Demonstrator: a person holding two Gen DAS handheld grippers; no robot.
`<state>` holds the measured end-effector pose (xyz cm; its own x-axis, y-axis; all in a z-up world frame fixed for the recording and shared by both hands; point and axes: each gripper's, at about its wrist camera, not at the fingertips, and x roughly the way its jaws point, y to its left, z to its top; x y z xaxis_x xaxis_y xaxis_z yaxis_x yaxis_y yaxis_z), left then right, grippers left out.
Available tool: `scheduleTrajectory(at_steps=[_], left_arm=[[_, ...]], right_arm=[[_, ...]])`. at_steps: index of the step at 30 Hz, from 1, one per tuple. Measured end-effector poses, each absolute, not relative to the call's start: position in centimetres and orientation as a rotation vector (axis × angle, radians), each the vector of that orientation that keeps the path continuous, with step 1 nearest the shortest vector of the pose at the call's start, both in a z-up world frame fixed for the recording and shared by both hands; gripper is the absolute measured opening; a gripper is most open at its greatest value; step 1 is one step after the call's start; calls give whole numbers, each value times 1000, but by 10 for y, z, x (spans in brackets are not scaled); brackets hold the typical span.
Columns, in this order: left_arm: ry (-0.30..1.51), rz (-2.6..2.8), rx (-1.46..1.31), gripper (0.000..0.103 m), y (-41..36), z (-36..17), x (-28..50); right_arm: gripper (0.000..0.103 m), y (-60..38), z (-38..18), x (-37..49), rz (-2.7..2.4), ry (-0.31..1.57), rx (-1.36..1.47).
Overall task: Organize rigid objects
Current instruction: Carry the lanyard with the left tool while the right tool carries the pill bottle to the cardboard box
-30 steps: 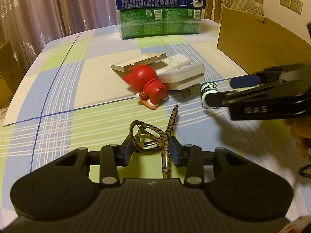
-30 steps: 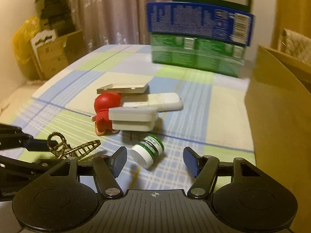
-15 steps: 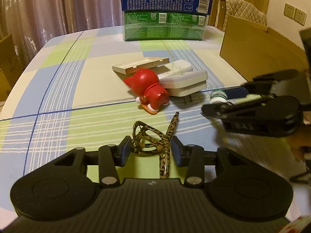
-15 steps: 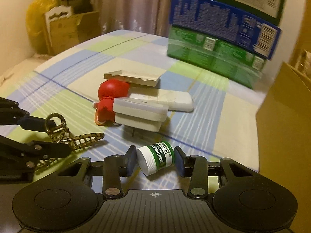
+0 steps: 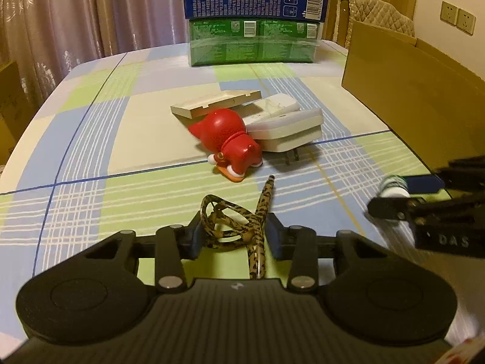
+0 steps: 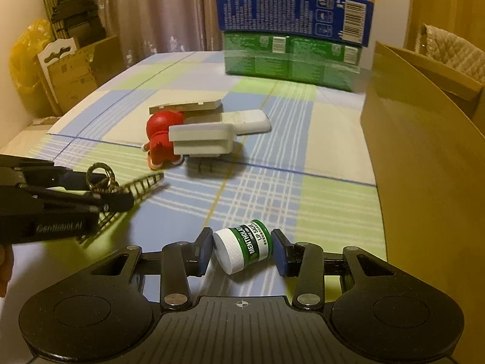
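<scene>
- Now we have both grippers loaded: left gripper (image 5: 233, 236) is clamped on the leopard-print looped strap with its matching patterned pen-like stick (image 5: 260, 212), after a brief loosening and re-squeeze within the last second.
- Right gripper (image 6: 241, 250) has gone from jaws wide around the small green lip-balm jar with a white ribbed cap (image 6: 242, 245) to pinching it end to end; the jar now looks lifted off the checked blue-green tablecloth (image 6: 272, 127) and shifted toward the tall brown cardboard box (image 6: 418, 157).
- We read that as pick done on two items, with drop-off next, probably into that box.
- Box interior is hidden in both views, so we cannot say what it holds.
- Left of the box, mid-cloth, lie the red plastic toy figure (image 5: 227, 139), white plug adapter (image 5: 288, 127), white remote (image 6: 245, 121) and flat beige panel (image 5: 215, 106), touching in one pile.
- Behind the pile: stacked blue and green cartons (image 5: 254, 18).
</scene>
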<state>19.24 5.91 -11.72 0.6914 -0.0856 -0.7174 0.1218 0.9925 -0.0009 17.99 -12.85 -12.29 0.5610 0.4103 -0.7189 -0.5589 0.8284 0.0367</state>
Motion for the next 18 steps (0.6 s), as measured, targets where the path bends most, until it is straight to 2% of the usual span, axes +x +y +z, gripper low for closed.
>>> scheduleTrajectory(at_steps=[7,18], left_arm=[[831,-78,20,34,57,-111,180],[816,-66,-28,34,40,-79,130]], right_arm=[[38,-140,-113,158,534,778,-184],[38,-161,-65,106,535,683,-195]])
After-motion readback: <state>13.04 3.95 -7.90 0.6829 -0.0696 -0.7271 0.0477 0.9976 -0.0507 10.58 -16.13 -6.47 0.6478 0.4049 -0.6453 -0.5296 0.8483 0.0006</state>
